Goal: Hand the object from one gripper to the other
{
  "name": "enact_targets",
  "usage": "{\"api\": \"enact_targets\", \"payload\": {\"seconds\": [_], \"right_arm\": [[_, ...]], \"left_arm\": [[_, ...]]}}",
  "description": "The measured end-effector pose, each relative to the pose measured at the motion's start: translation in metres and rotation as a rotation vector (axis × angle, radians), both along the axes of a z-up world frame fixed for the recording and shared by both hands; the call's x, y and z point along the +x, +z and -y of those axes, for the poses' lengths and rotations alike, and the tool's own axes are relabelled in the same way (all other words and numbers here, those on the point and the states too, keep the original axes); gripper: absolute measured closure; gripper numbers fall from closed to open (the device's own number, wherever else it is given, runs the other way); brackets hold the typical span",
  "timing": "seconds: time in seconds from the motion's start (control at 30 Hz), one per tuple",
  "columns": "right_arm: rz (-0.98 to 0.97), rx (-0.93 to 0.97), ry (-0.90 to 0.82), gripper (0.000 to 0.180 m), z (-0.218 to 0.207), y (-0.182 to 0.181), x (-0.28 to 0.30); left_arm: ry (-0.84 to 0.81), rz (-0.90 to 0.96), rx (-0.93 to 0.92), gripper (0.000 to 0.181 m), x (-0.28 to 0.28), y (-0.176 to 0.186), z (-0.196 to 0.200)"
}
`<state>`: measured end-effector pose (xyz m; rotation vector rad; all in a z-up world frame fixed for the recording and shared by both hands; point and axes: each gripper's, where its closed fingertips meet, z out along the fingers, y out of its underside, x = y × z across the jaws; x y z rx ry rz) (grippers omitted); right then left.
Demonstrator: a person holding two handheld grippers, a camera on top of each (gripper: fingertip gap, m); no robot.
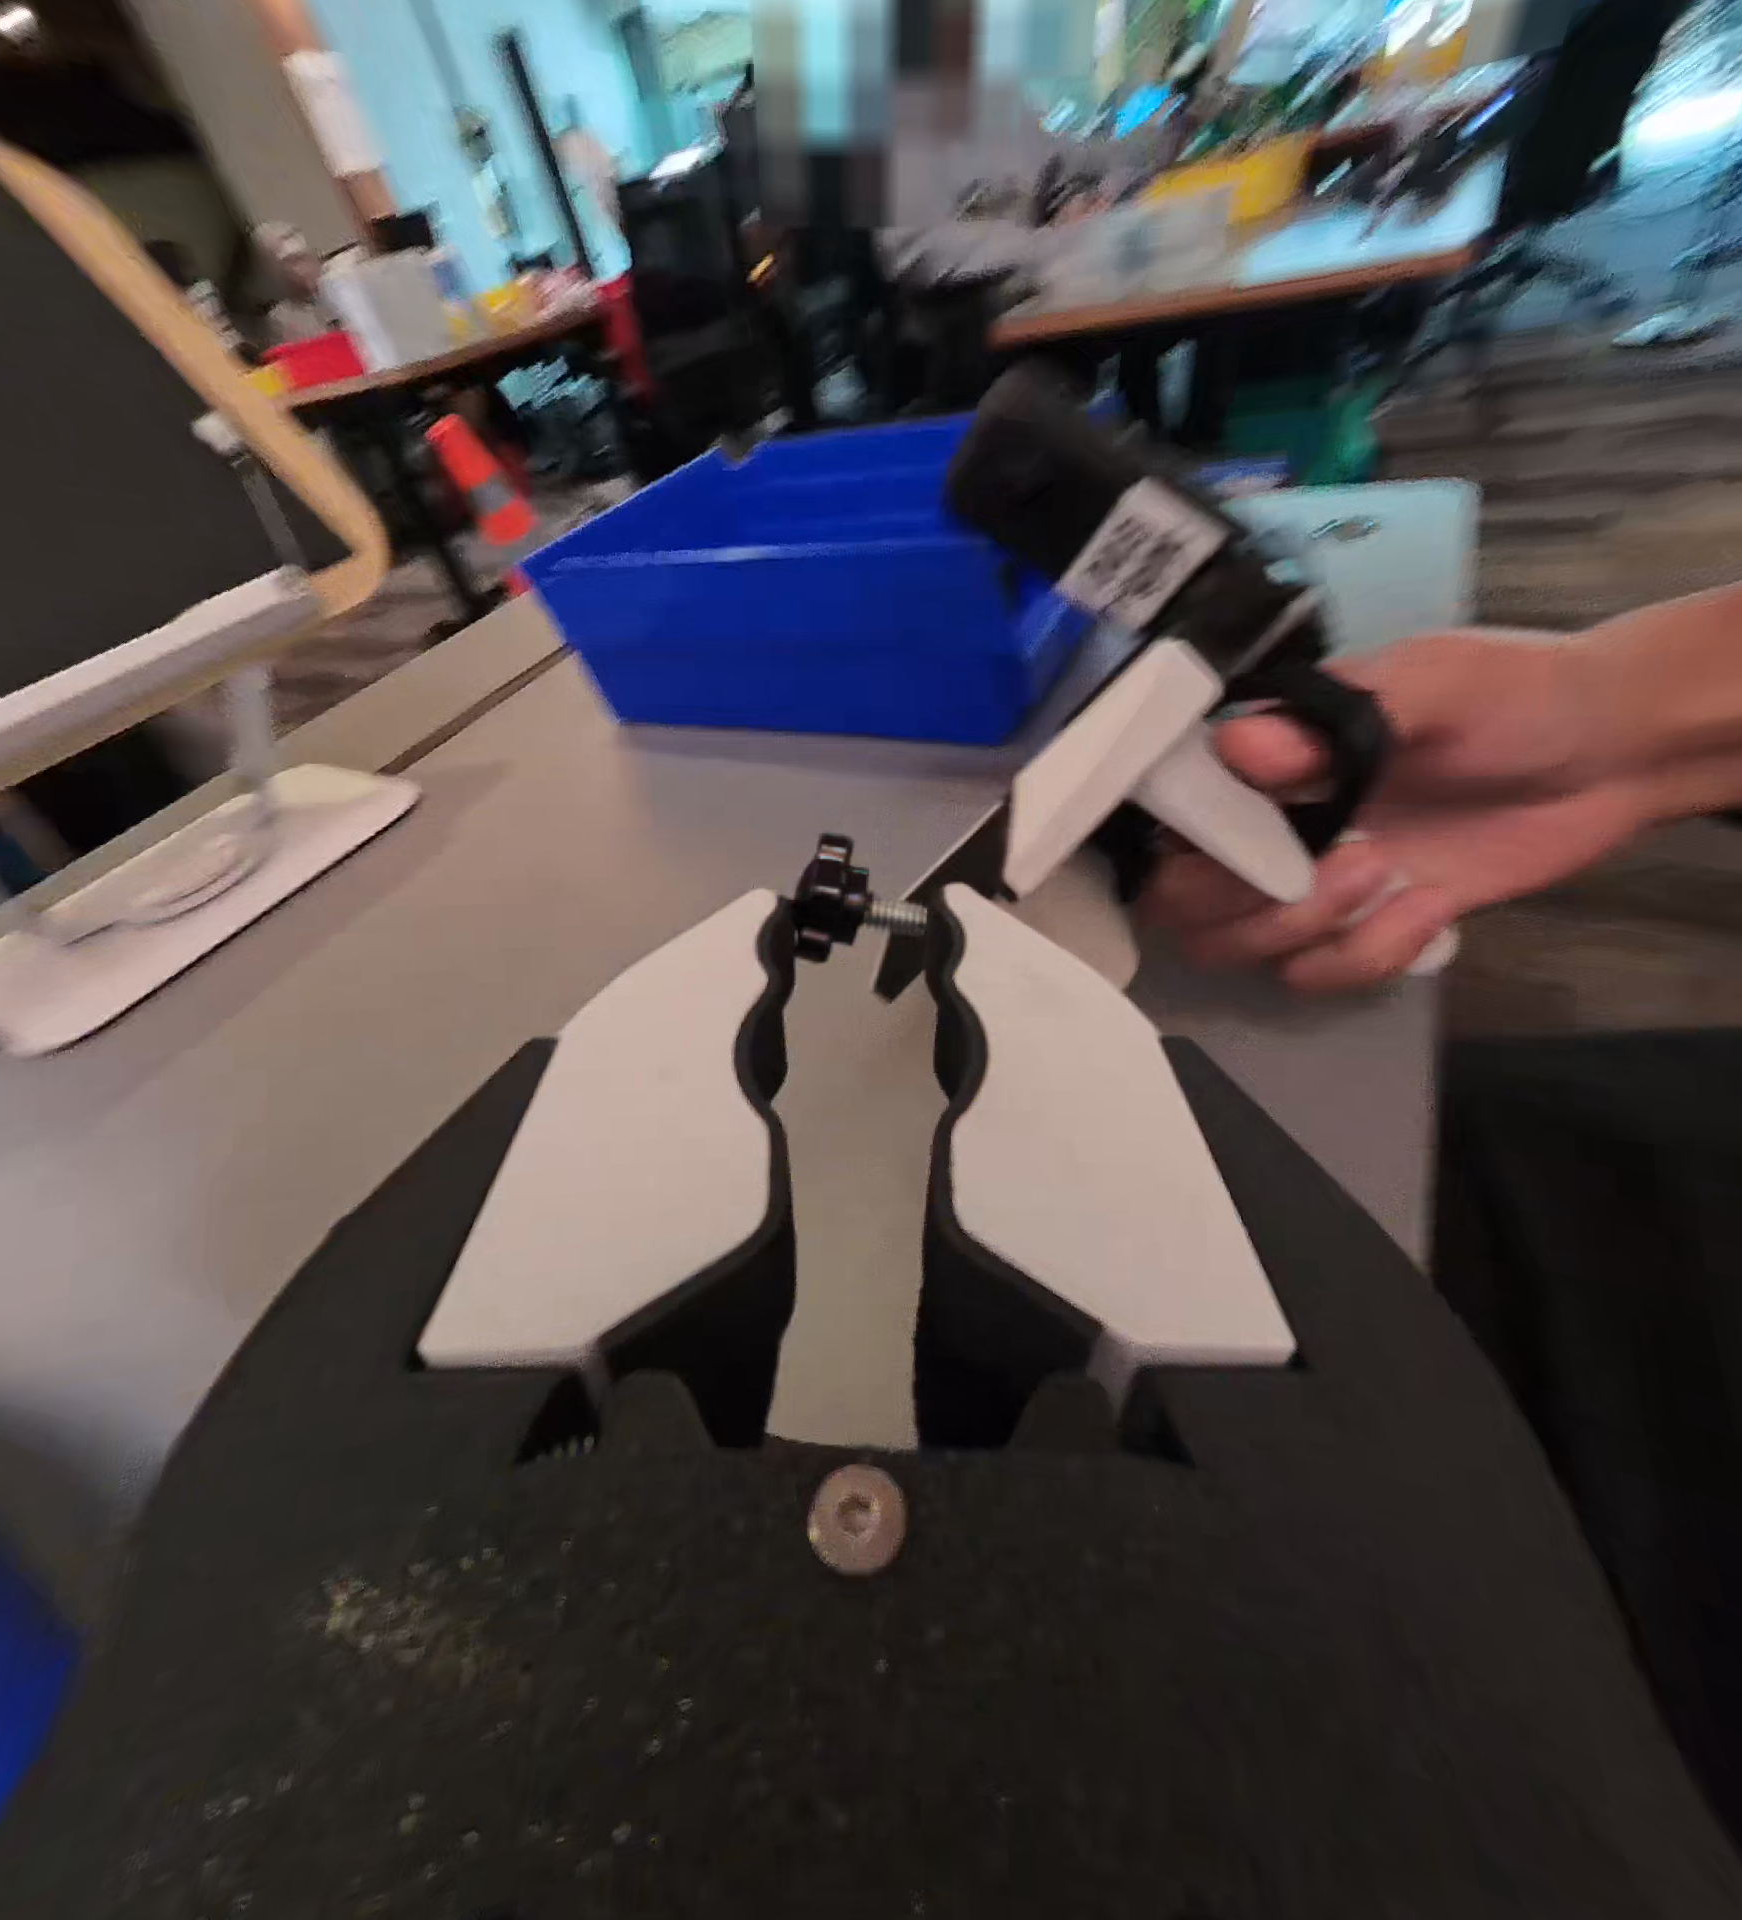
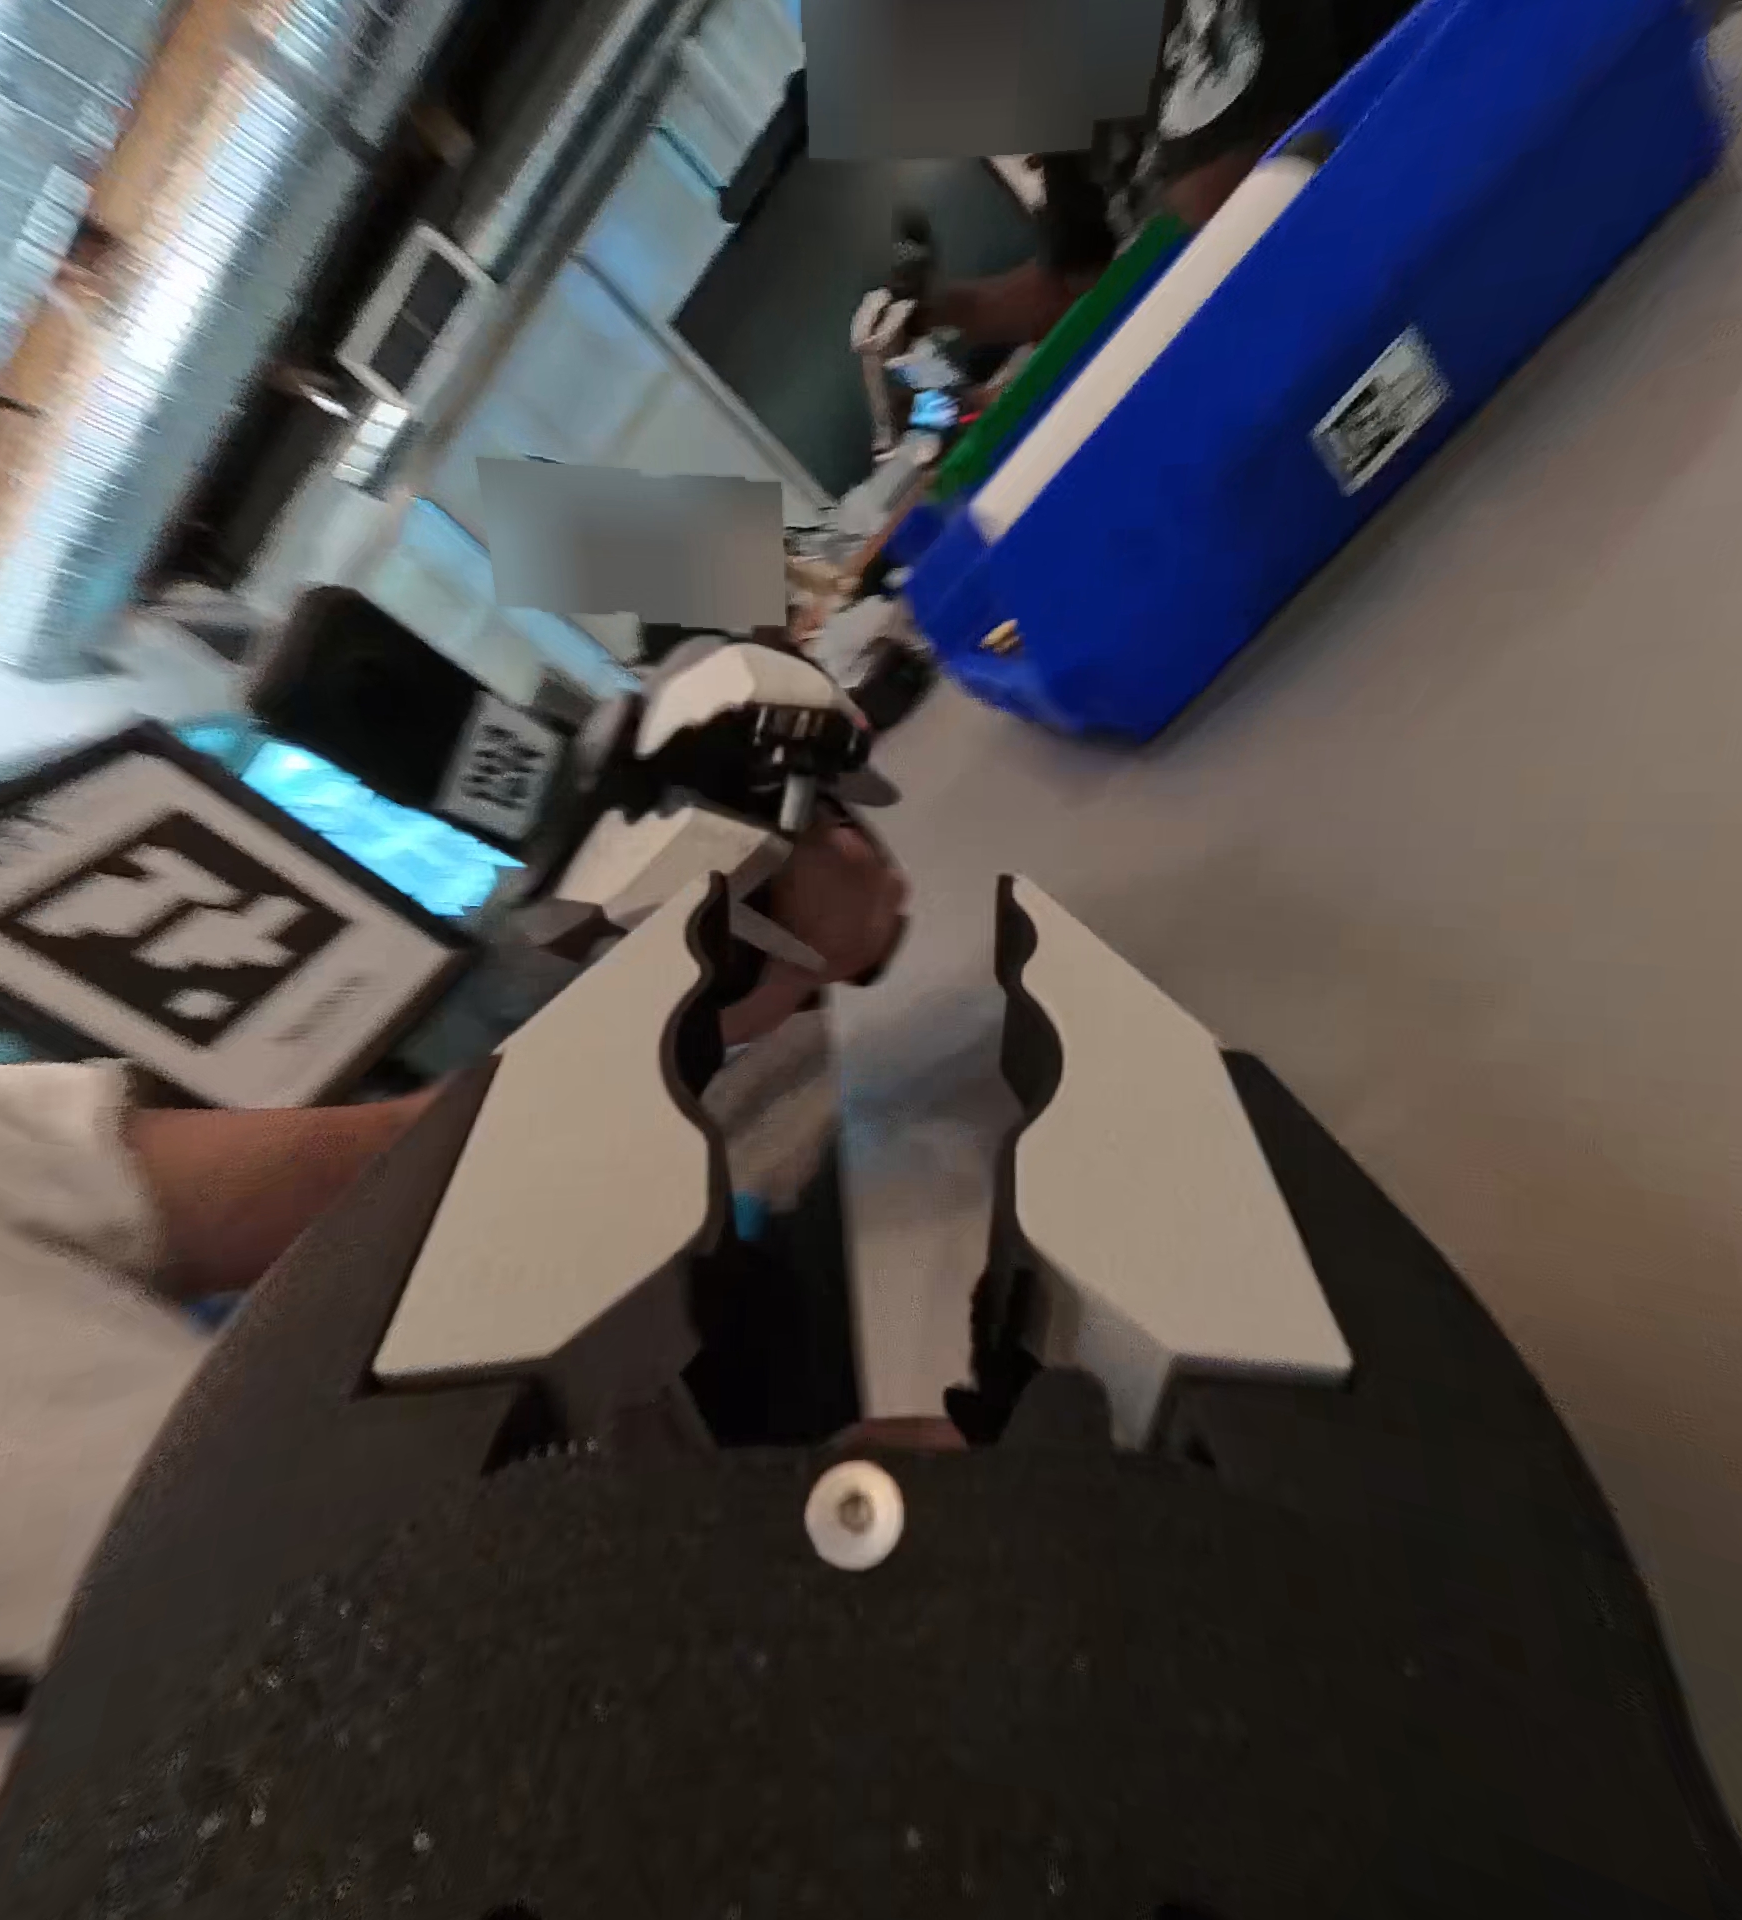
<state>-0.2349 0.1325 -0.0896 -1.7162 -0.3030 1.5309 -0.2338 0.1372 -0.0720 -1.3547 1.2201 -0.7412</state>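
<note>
A small black knob screw (image 1: 836, 902) with a silver threaded stud sits crosswise between my left gripper's (image 1: 856, 906) white fingertips, above the grey table (image 1: 379, 1091). The left gripper is shut on it. My right gripper (image 2: 859, 894) is open and empty. In the left wrist view it (image 1: 1043, 883) comes in from the right in a person's hand (image 1: 1449, 800), its fingers spread and one dark tip just beside the stud. In the right wrist view the left gripper (image 2: 815, 790) shows blurred just beyond my fingertips.
A blue bin (image 1: 794, 634) stands on the table behind the grippers and shows in the right wrist view (image 2: 1262, 468) at upper right. A white monitor base (image 1: 192, 862) lies at left. A black-and-white marker board (image 2: 171, 925) is at left. Cluttered tables stand far behind.
</note>
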Motion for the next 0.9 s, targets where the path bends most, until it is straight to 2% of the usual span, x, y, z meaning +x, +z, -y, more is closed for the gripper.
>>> {"api": "enact_targets", "payload": {"seconds": [0.13,0.27,0.47,0.53,0.73,0.9], "right_arm": [[0.312,0.244,-0.194,0.129,-0.012,-0.004,0.005],[0.313,0.240,-0.315,0.136,-0.019,0.003,0.009],[0.418,0.230,-0.282,0.149,-0.021,-0.013,-0.003],[0.426,0.226,-0.275,0.157,-0.021,-0.015,-0.004],[0.396,0.177,-0.224,0.158,-0.019,-0.018,-0.002],[0.457,0.193,-0.285,0.158,-0.028,-0.020,0.020]], "left_arm": [[0.209,-0.173,0.141,0.157,-0.004,-0.014,-0.019],[0.263,-0.339,0.289,0.157,-0.003,-0.033,-0.021],[0.256,-0.443,0.419,0.157,0.006,-0.040,-0.012],[0.260,-0.456,0.436,0.157,0.007,-0.042,-0.011],[0.252,-0.419,0.364,0.157,0.010,-0.044,-0.008],[0.229,-0.366,0.298,0.159,0.011,-0.041,-0.003]]}}
